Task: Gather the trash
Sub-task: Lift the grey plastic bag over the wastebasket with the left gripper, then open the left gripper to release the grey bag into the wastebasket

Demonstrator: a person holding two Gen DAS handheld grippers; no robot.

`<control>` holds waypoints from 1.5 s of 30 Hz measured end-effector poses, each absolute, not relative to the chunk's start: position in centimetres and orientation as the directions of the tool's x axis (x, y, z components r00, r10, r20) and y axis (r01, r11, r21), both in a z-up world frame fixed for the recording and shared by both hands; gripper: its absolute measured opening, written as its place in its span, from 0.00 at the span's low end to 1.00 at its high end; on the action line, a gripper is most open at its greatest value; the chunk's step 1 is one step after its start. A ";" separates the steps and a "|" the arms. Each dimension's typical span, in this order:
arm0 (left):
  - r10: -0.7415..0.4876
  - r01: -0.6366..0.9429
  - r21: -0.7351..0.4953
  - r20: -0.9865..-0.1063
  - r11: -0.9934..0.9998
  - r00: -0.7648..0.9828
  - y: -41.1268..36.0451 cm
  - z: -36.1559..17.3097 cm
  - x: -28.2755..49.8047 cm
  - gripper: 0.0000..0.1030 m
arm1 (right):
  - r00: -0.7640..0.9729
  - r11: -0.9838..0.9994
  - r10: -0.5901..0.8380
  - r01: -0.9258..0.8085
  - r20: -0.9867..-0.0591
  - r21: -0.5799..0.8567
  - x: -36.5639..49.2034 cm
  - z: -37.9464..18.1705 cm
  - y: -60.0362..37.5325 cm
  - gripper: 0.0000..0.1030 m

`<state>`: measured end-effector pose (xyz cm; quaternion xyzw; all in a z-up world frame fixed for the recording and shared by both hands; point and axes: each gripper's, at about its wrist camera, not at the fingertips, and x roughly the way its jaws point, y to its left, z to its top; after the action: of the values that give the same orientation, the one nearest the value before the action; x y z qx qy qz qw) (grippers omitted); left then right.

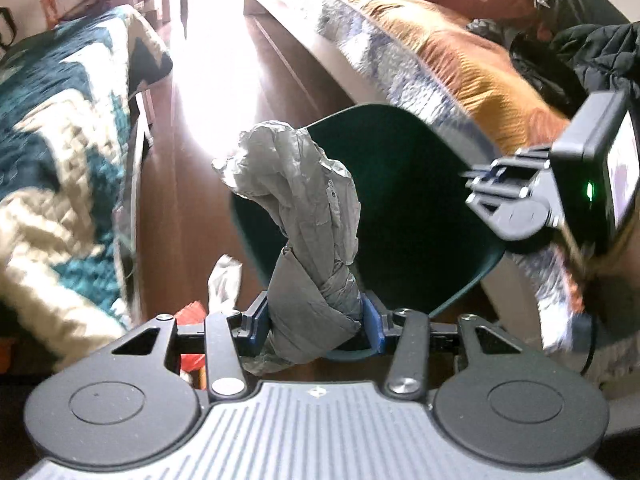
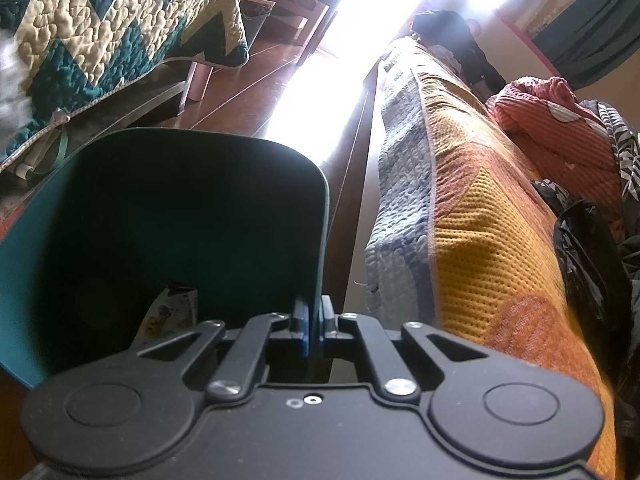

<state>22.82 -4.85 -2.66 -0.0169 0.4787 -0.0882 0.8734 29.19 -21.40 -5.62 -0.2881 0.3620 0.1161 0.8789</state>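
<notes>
**Grey bag clamped at bin mouth, right claw pinching bin wall**

Left gripper (image 1: 314, 322) is closed tight on a crumpled grey plastic bag (image 1: 298, 216), blue pads squeezing its twisted lower part; the bag's loose top stands up above the fingers. Bag sits right in front of the open mouth of the dark green bin (image 1: 404, 208), overlapping its left rim (in or just outside the opening, cannot tell).

Right gripper (image 2: 314, 326) has its fingers nearly together, pinched on the bin's (image 2: 168, 216) right wall edge, one blue pad on each side. From the right wrist view a printed wrapper (image 2: 172, 312) lies inside the bin near the bottom.

In the left wrist view the right gripper's body and camera mount (image 1: 560, 184) show at the bin's right side. Wooden floor (image 1: 200, 200) below, teal-and-cream quilt (image 1: 56, 128) to the left, orange-and-grey bedspread (image 1: 460, 68) to the right. Some white and red scraps (image 1: 208, 300) lie on the floor beside the left fingers, blurred.
</notes>
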 end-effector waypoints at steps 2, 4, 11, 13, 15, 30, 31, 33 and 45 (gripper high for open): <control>-0.175 0.142 -0.117 -0.831 0.983 0.527 -5.8 -2.5 24.0 0.45 | 0.712 0.805 -0.005 -0.414 -0.702 -0.425 29.1 -5.6 -21.3 0.04; -0.183 0.145 -0.126 -0.840 0.981 0.511 -6.9 -3.5 24.8 0.45 | 0.712 0.804 -0.004 -0.415 -0.702 -0.425 29.1 -5.6 -21.3 0.04; -0.158 0.139 -0.107 -0.883 0.985 0.442 -8.9 -7.4 27.4 0.45 | 0.714 0.800 0.001 -0.421 -0.701 -0.428 28.9 -5.5 -21.1 0.04; -0.156 0.132 -0.109 -0.889 0.985 0.431 -9.2 -8.4 28.1 0.45 | 0.715 0.797 0.003 -0.424 -0.699 -0.430 28.9 -5.5 -21.0 0.03; -0.151 0.130 -0.105 -0.892 0.986 0.426 -9.4 -9.2 28.7 0.45 | 0.716 0.797 0.005 -0.425 -0.698 -0.430 28.9 -5.5 -21.0 0.03; -0.153 0.180 -0.085 -0.899 0.980 0.411 -11.3 -11.6 30.2 0.50 | 0.716 0.798 0.008 -0.426 -0.698 -0.427 28.9 -5.5 -21.0 0.03; -0.150 0.180 -0.081 -0.899 0.980 0.412 -11.3 -11.5 30.2 0.53 | 0.716 0.798 0.008 -0.425 -0.698 -0.427 28.9 -5.5 -21.0 0.03; -0.145 0.179 -0.075 -0.896 0.981 0.420 -11.2 -11.5 30.0 0.59 | 0.716 0.798 0.008 -0.425 -0.698 -0.427 28.9 -5.5 -20.9 0.03; -0.157 0.189 -0.078 -0.879 0.979 0.450 -10.6 -9.6 28.7 0.63 | 0.716 0.797 0.008 -0.426 -0.698 -0.428 28.9 -5.5 -20.9 0.03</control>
<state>28.74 -10.65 -9.59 0.0156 0.5146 -0.1018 0.8512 28.91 -20.91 -5.45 -0.2934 0.3561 0.1233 0.8786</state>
